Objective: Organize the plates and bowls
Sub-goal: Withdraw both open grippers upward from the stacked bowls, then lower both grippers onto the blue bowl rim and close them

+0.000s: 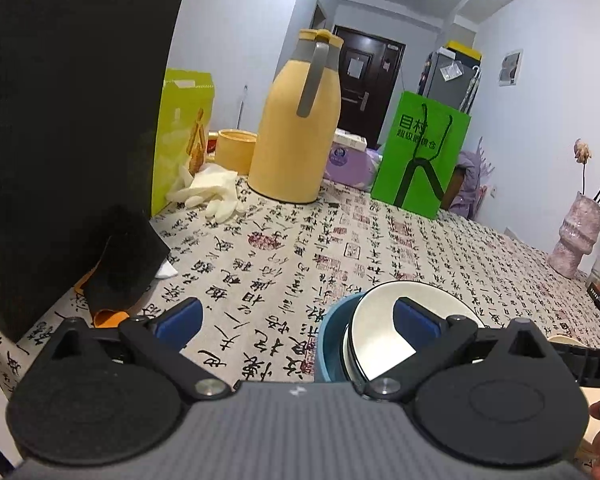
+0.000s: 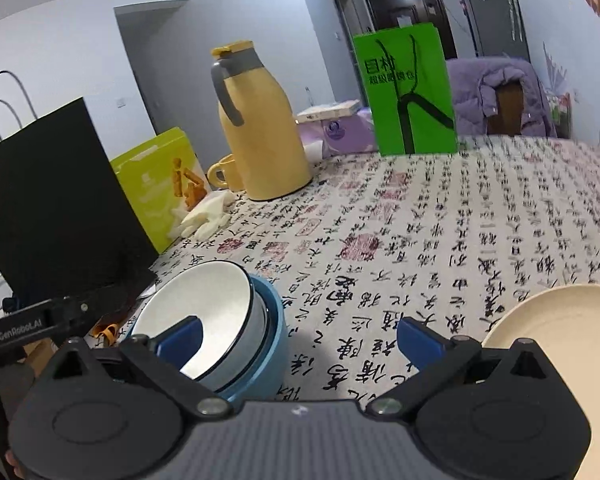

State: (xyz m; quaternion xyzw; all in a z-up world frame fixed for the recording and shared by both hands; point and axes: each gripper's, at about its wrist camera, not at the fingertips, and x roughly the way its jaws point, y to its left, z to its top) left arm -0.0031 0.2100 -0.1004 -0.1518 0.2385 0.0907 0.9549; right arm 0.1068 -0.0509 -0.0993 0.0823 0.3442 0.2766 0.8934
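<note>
Your left hand-held gripper point(image 1: 296, 320) hangs open and empty over the worktop point(image 1: 300, 240), its right finger in front of the white bowl point(image 1: 380, 332). That bowl sits nested in the blue bowl point(image 1: 330, 344). Your right hand-held gripper point(image 2: 298, 338) is open too, holding nothing, just right of the blue bowl. Right of it lies a cream plate point(image 2: 560, 320).

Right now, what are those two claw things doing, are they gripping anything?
Left gripper: open, holding nothing.
Right gripper: open, holding nothing.
</note>
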